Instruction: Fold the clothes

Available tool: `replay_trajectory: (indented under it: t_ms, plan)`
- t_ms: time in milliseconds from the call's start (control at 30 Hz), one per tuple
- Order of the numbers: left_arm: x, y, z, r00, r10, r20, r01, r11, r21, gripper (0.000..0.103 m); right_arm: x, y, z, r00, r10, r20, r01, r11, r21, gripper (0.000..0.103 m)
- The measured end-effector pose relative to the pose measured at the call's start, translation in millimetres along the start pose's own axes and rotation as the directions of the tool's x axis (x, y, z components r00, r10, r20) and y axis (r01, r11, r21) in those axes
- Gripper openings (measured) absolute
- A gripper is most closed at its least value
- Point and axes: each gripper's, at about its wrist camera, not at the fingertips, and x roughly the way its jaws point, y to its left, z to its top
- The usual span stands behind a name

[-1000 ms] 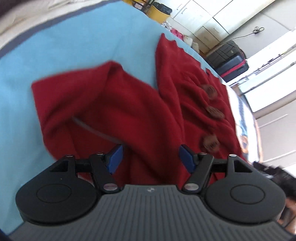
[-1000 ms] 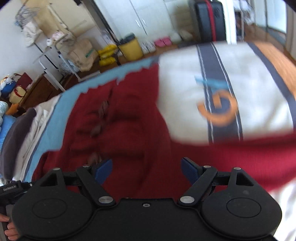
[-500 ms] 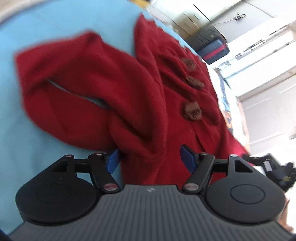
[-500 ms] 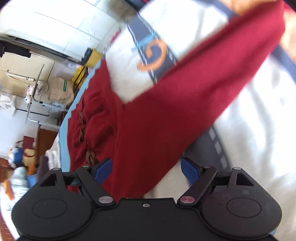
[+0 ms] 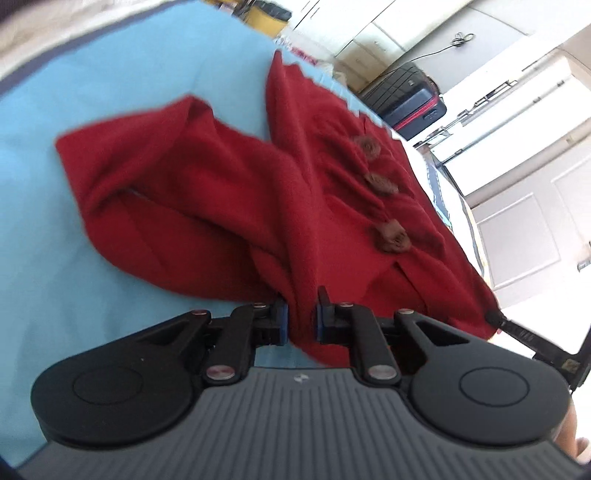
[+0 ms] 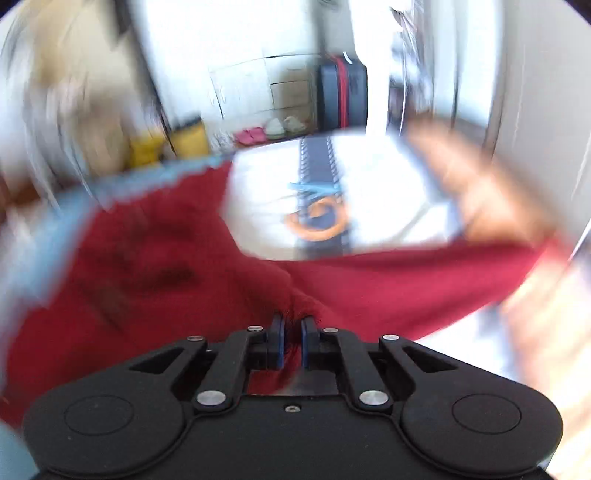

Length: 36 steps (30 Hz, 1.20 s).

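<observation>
A red cardigan (image 5: 229,192) with three brown flower buttons (image 5: 391,238) lies rumpled on a light blue sheet (image 5: 110,92). My left gripper (image 5: 301,323) is shut on a fold of the red cardigan near its shoulder. In the right wrist view, which is blurred by motion, my right gripper (image 6: 291,341) is shut on a bunch of the same red cardigan (image 6: 147,266), with one sleeve (image 6: 424,273) stretching out to the right. Part of the right gripper (image 5: 524,336) shows at the cardigan's right edge in the left wrist view.
The bed carries a white cover with dark stripes and an orange logo (image 6: 317,218). A dark suitcase (image 5: 410,98) stands by white cabinets (image 5: 388,22) beyond the bed. A yellow bin (image 5: 264,16) and pink slippers (image 6: 251,134) sit on the floor.
Both grippers were open and have closed on the red cardigan. The right wrist view has swung round fast and is now blurred.
</observation>
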Motion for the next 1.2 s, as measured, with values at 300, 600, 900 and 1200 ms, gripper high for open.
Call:
replay_trajectory:
  t_ms: [300,600,900,1200]
  plan:
    - [-13,6,9,0.998,0.067,-0.003,-0.067,0.998,-0.012,0.016,46,-24,-5,0.964,0.164,-0.209,-0.111,0.963,0.246,0.025]
    - [-27,29,45,0.949,0.308,0.065,-0.313,0.946,0.086,0.05,-2,-4,12,0.98,0.143,0.135,-0.159,0.98,0.119,0.054]
    - [8,33,47,0.899,0.421,0.117,-0.434,0.893,0.118,0.0,6,105,-5,0.772,0.635,-0.009,-0.634,0.77,-0.067,0.054]
    - [-104,35,80,0.675,0.515,0.528,-0.604,0.797,-0.007,0.0,-20,161,-39,0.727,0.682,-0.087,-0.656,0.65,-0.385,0.06]
